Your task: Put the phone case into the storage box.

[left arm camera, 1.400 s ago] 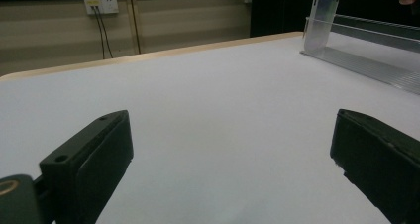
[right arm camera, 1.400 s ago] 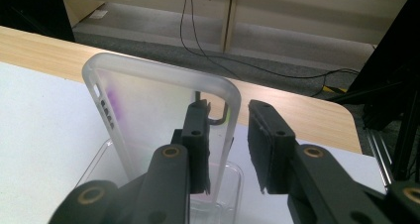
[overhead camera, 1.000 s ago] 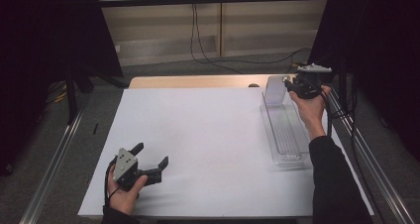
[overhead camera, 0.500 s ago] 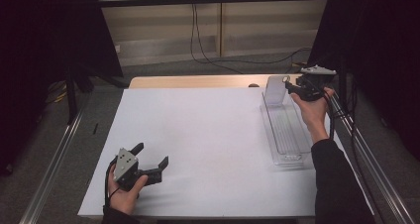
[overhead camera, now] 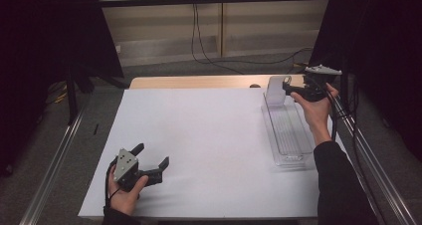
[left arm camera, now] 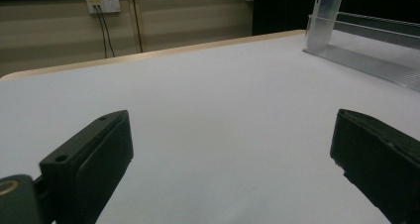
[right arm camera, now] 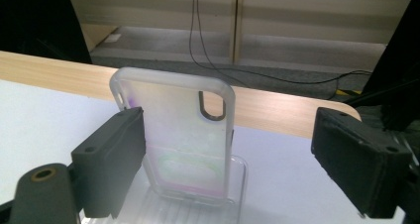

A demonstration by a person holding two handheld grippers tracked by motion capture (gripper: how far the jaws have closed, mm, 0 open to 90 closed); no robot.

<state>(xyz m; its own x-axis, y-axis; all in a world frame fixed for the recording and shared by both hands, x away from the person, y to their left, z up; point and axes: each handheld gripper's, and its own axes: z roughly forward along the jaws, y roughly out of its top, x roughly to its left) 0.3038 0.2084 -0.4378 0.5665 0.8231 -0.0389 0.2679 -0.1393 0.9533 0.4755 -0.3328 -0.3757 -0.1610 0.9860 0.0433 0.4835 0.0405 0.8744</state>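
Note:
A translucent phone case [right arm camera: 173,135] with a camera cutout stands upright at the far end of a clear ribbed tray [overhead camera: 288,135] on the right of the white table [overhead camera: 209,135]. My right gripper [overhead camera: 292,88] is open around the case [overhead camera: 276,89]. In the right gripper view its left jaw sits right beside the case's left edge and its right jaw stands well clear; midway lies the gripper's centre [right arm camera: 233,159]. My left gripper [overhead camera: 151,156] rests open near the table's front left, with nothing between its fingers [left arm camera: 89,159]. The case [left arm camera: 328,11] and tray [left arm camera: 376,65] appear far off in the left gripper view.
A wooden strip [overhead camera: 199,81] runs along the table's far edge. Black cables [overhead camera: 209,51] hang from a wall socket onto the floor behind. Metal rails [overhead camera: 54,160] flank both sides of the table. Dark curtains [overhead camera: 45,46] close off left and right.
The right hand has drifted very slightly to the right at the case. The left gripper has stayed where it was.

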